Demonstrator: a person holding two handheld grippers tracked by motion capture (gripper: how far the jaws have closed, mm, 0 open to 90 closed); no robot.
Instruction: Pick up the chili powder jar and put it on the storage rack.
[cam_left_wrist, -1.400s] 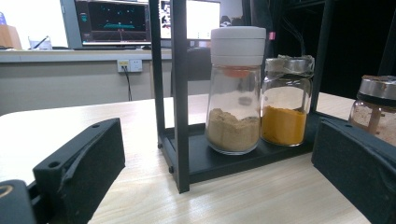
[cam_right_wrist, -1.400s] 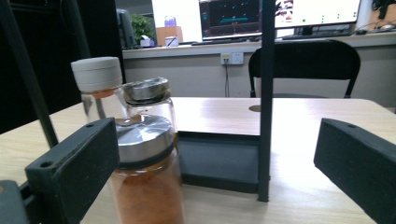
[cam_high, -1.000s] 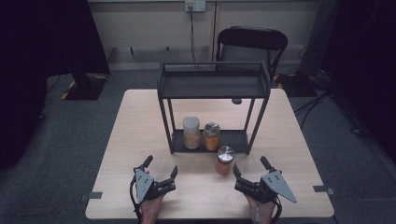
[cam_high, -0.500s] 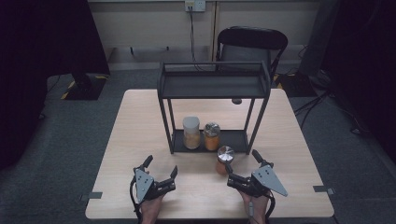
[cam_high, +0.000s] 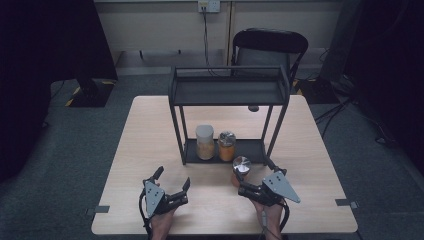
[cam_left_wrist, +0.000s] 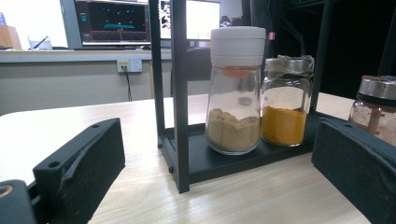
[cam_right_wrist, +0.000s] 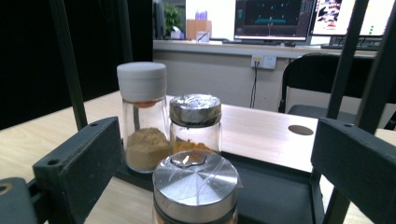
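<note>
A black two-tier rack (cam_high: 230, 92) stands mid-table. On its lower shelf a white-lidded jar of tan powder (cam_high: 205, 142) (cam_left_wrist: 235, 93) (cam_right_wrist: 142, 121) stands beside a silver-lidded jar of orange powder (cam_high: 226, 146) (cam_left_wrist: 286, 102) (cam_right_wrist: 195, 121). A third silver-lidded jar (cam_high: 241, 167) (cam_right_wrist: 196, 186) (cam_left_wrist: 376, 107) stands on the table in front of the rack. My right gripper (cam_high: 254, 175) (cam_right_wrist: 219, 140) is open, its jaws on either side of this jar's near face, not touching it. My left gripper (cam_high: 173, 178) (cam_left_wrist: 217, 135) rests open on the table, facing the rack, holding nothing.
The wooden table (cam_high: 150, 130) has bare room left and right of the rack. A round hole (cam_high: 253, 108) lies in the tabletop behind the rack. A black chair (cam_high: 270, 47) stands beyond the far edge. The rack's top shelf holds nothing.
My right gripper has moved left and forward toward the jar on the table, turning its jaws onto it. My left gripper has stayed put.
</note>
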